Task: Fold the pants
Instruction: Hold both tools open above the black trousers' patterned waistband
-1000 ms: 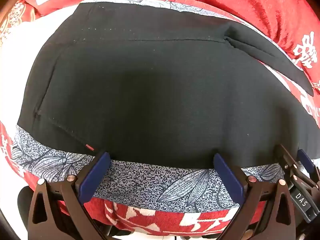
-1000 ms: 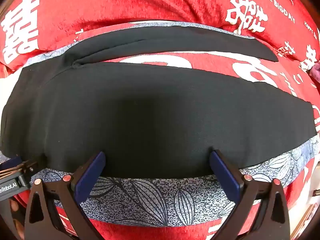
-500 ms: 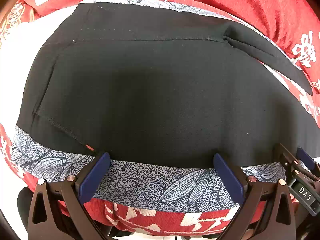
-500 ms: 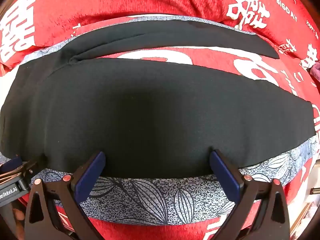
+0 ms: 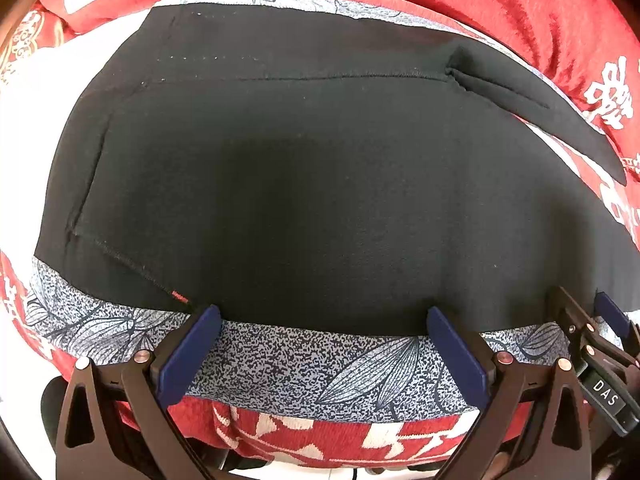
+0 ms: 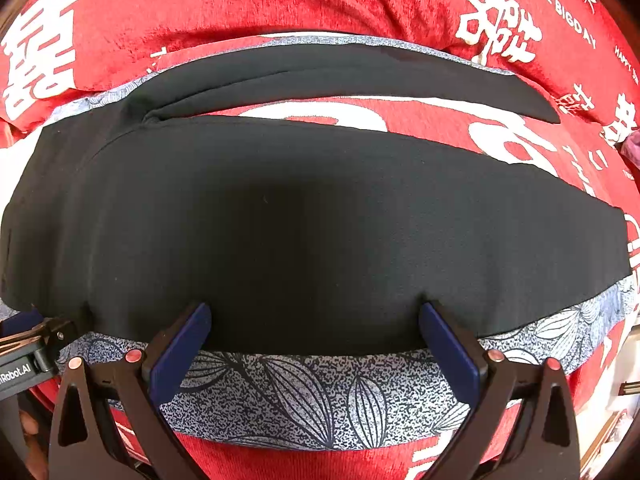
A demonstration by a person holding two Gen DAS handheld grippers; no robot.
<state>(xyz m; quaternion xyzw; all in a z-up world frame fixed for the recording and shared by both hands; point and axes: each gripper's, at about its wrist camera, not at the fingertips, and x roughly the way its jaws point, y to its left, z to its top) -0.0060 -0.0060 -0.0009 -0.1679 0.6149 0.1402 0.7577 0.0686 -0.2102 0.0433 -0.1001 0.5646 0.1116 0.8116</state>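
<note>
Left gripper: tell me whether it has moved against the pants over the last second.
Yes, slightly. The left gripper has crept forward: the black pants fill a little more of the view, and the red tag at their hem sits nearer the left fingertip.

One pair of black pants (image 5: 320,184), two tongs (image 5: 320,340) (image 6: 312,336), one red blanket (image 6: 280,4)

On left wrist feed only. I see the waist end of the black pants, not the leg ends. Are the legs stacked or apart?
Observer: Apart. The far leg splays away from the near leg, with the red blanket showing between them.
Operator: Right hand-held gripper shut on anything?
Observer: No. The right hand-held gripper is open, with its fingertips at the near leg's front edge.
Operator: Where does the near leg end?
Observer: Its cuff lies flat at the right of the right wrist view.
</note>
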